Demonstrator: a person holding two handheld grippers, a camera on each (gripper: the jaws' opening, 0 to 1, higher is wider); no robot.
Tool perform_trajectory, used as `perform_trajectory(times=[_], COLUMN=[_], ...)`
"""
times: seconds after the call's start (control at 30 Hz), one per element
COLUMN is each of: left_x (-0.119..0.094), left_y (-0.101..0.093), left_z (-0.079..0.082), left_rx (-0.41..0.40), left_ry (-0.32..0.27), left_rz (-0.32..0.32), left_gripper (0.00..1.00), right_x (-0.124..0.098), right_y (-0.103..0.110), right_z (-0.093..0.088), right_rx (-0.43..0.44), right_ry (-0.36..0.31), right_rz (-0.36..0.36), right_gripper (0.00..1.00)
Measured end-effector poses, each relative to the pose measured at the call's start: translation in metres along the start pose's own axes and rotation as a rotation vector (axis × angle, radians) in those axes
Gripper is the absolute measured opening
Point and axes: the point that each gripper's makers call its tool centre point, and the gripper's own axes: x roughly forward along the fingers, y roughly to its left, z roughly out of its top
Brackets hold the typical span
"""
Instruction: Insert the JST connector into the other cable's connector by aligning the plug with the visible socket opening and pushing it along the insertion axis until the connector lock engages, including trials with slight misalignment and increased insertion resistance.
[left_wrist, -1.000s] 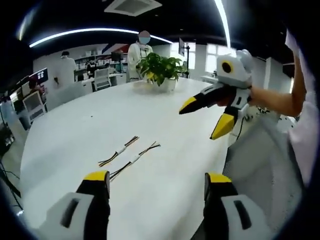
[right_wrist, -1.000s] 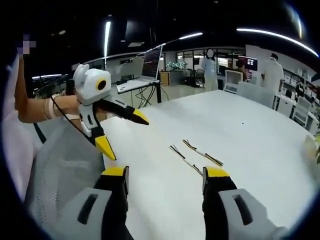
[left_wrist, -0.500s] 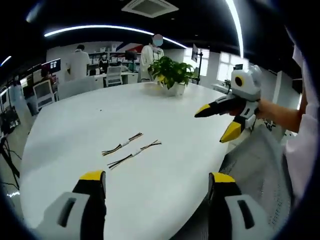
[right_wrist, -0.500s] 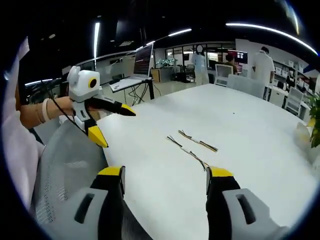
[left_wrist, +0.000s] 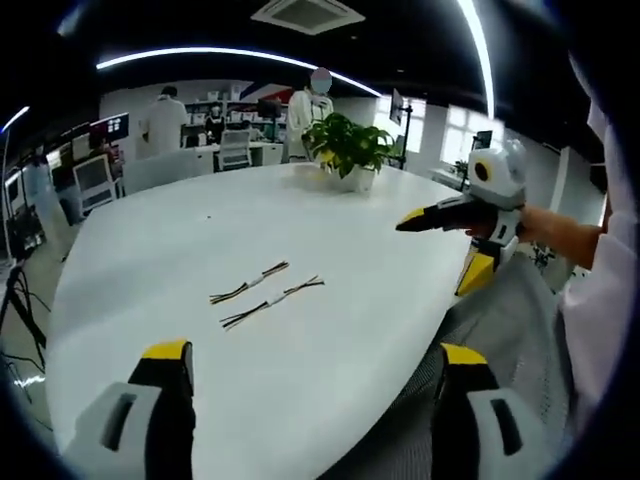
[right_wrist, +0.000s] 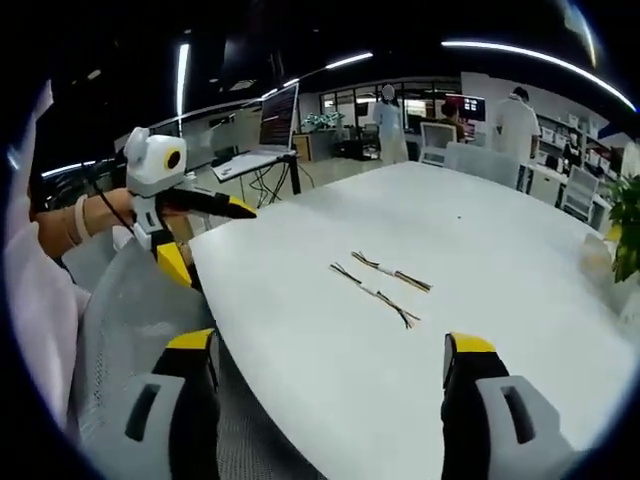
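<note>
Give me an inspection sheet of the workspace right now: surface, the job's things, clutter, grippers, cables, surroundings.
Surface: large white rounded table, bare near the front edge.
Job's things: two short multicoloured wire cables with white connectors, far cable and near cable, lying side by side, apart, unplugged.
Clutter: potted green plant at the table's far end.
Grippers: left gripper and right gripper both open, holding nothing, above the table edge, clear of the cables.
Cables: nothing seen beyond the job's two.
Surroundings: grey mesh chair at the table edge; open laptop on a stand; people standing by desks behind.
</note>
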Motion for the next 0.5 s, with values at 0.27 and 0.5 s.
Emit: perform_trajectory(times=[0.27,0.5], left_x=[-0.004,-0.006], left_y=[0.008,0.016], left_z=[-0.013,-0.017], left_rx=[0.005,-0.012], left_ry=[0.043,0.044], left_rz=[0.034,0.062], left_gripper=[0.99,0.99], right_x=[-0.003,-0.003], right_y=[0.000,-0.002], right_z=[-0.007,-0.011], right_rx=[0.021,0.044], right_ry=[0.016,0.028], right_rz=[-0.015,-0.025], right_gripper=[1.00,1.00])
